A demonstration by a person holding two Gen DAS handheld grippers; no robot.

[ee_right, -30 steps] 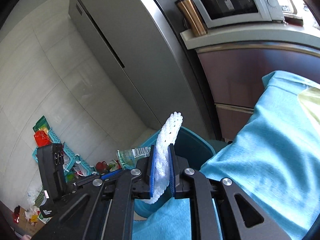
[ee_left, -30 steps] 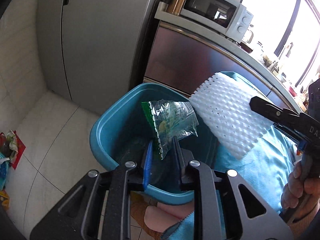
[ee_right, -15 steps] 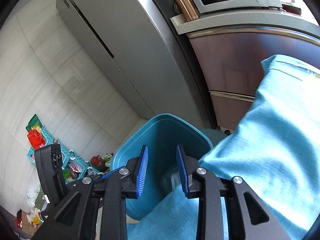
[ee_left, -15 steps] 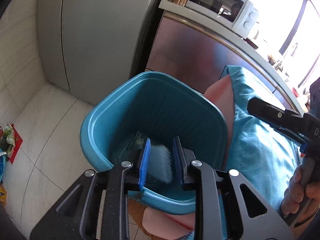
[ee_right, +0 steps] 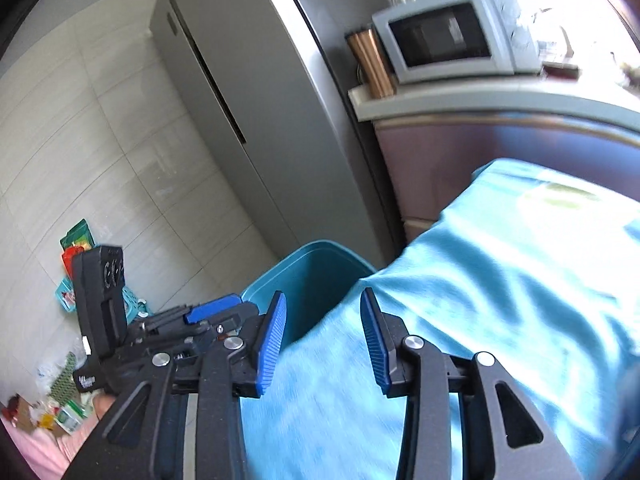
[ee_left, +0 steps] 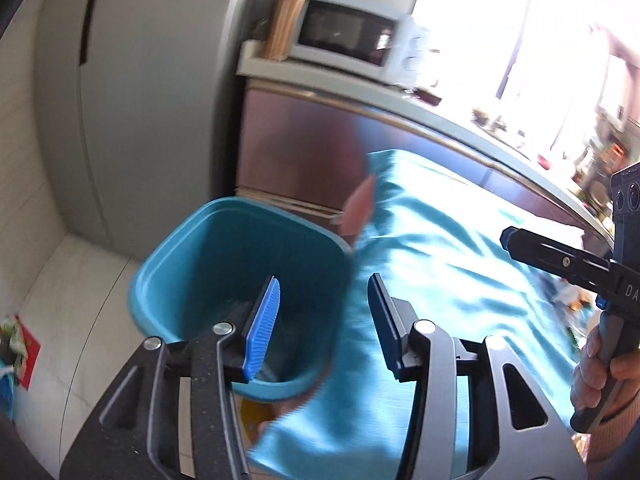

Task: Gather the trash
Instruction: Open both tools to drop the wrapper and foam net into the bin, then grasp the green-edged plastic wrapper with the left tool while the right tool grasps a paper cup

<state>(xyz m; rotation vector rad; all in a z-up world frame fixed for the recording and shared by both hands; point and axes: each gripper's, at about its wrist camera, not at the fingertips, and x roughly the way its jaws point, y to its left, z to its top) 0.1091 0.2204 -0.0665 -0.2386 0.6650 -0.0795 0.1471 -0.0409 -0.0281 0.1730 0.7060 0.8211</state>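
In the left wrist view, the teal plastic waste bin sits in the lower middle of the frame, its open mouth tilted toward the camera. The left gripper rises from the bottom edge with its jaws spread wide and nothing between them. Its left blue ribbed pad lies over the bin's interior, while the other pad lies over the light blue cloth that fills the right half of the frame and reaches to the bin's right rim. What lies at the bottom of the bin is blurred and cannot be made out.

In the right wrist view, the right gripper stands at bottom centre, also wide open and empty. The bin shows just above and behind its left pad, with the cloth under the right pad and spreading to the right edge. The left gripper's black body sits at lower left, close beside the right one.

A grey refrigerator fills the upper left of the left wrist view, with a white microwave on a counter at upper centre. Loose colourful litter lies on the tiled floor at lower left of the right wrist view.
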